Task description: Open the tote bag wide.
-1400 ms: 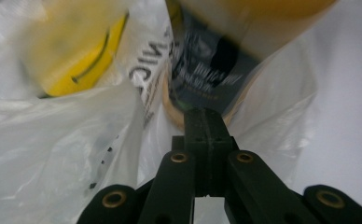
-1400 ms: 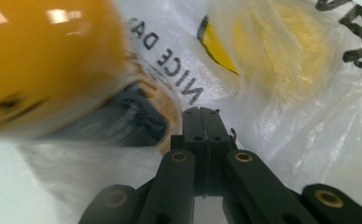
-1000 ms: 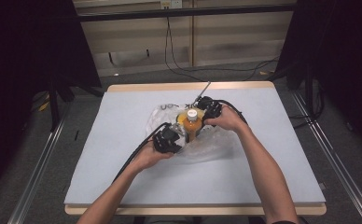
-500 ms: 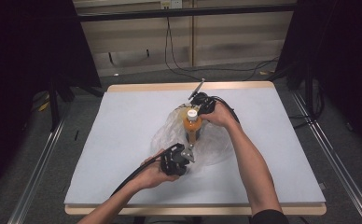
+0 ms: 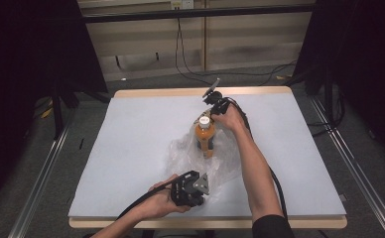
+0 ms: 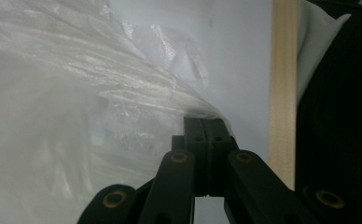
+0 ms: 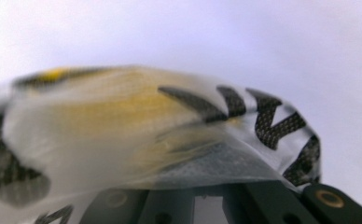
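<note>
High view: table [image 5: 131, 148] lit evenly from above, surroundings left dark, black curtains at both sides nearly featureless. Soft, weak shadows cast under the arms. Faint sheen picked up on the bag [image 5: 220, 158]; bottle [image 5: 205, 136] rendered sharp enough. Slight softness noted overall, no strong edge distortion. Left gripper view: bag [image 6: 76, 93] washed out and hazy at the left, glare on its creases; jaws kept in focus, right side sunk in shadow. Right gripper view: heavily blurred, the close printed wrapper [image 7: 170, 130] out of focus, background overexposed to pale white.

A pale table [image 5: 131, 148] carries a clear plastic bag [image 5: 225, 166] and an orange bottle [image 5: 205, 140].
</note>
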`<state>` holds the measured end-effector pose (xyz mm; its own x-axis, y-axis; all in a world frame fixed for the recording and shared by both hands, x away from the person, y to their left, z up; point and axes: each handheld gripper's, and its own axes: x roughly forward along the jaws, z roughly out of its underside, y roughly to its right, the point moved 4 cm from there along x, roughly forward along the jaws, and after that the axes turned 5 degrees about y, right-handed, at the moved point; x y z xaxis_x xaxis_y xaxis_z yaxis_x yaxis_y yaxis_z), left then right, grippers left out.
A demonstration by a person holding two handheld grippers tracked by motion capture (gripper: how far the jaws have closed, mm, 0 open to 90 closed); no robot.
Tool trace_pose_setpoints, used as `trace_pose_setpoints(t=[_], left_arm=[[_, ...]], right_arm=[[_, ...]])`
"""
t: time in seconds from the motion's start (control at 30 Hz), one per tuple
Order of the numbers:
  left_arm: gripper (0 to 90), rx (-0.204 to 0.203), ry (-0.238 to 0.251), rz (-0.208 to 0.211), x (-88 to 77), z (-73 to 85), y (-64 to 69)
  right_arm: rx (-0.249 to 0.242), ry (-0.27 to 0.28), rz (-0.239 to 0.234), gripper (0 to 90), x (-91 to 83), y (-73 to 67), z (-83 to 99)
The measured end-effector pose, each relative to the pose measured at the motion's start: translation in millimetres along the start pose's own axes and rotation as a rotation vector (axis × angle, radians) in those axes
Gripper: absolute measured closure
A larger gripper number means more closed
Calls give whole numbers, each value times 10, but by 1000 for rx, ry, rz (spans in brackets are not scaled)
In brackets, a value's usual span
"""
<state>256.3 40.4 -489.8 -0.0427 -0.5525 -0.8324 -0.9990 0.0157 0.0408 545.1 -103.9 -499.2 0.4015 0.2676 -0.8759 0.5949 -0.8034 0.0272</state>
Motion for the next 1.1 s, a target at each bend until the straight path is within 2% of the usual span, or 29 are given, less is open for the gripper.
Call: trace_pose_setpoints(t=[0.07,0.1,0.17,0.23,0.3,0.4,0.43,0.47,0.53,0.57,0.7,0.77,0.83,0.87,0.93,1.0,1.07,1.1], left_arm=[[900,-19,18,3,0,12,-23],[900,-29,19,18,-8,20,-36],[900,-28,26,11,-23,26,-83],[900,-52,56,11,-63,17,-151],[900,-90,101,9,-132,-3,-215],[900,-114,165,-3,-254,-39,-329],[900,-117,154,-15,-311,-50,-360],[900,-124,180,-27,-335,-68,-379],[900,-123,199,-42,-421,-117,-433],[900,-118,216,-38,-452,-147,-458],[900,-118,269,-67,-555,-282,-581],[900,-128,277,-84,-605,-326,-690],[900,-151,266,-121,-590,-316,-840],[900,-168,250,-125,-562,-293,-901],[900,-201,176,-159,-454,-182,-1065],[900,-245,151,-165,-359,-74,-1155],[900,-242,93,-197,-285,44,-1204],[900,-247,88,-197,-261,85,-1221]], right_arm=[[-10,-12,23,900,2,-2,-14],[-22,-10,28,900,6,-7,-17],[-36,-9,19,900,-8,-26,-8],[-31,14,-50,900,-54,-63,10],[-43,73,-109,900,-167,-119,12],[-45,157,-195,900,-380,-191,36],[-46,175,-216,900,-443,-206,56],[-52,186,-224,900,-498,-217,78],[-67,194,-244,900,-581,-244,135],[-65,203,-257,900,-617,-261,165],[-106,196,-262,900,-704,-331,271],[-113,185,-258,900,-743,-360,317],[-117,179,-274,900,-753,-372,378],[-119,177,-281,900,-746,-374,414],[-106,173,-295,900,-700,-378,501],[-112,156,-306,900,-637,-398,608],[-119,138,-315,900,-589,-423,716],[-131,140,-317,900,-566,-427,778]])
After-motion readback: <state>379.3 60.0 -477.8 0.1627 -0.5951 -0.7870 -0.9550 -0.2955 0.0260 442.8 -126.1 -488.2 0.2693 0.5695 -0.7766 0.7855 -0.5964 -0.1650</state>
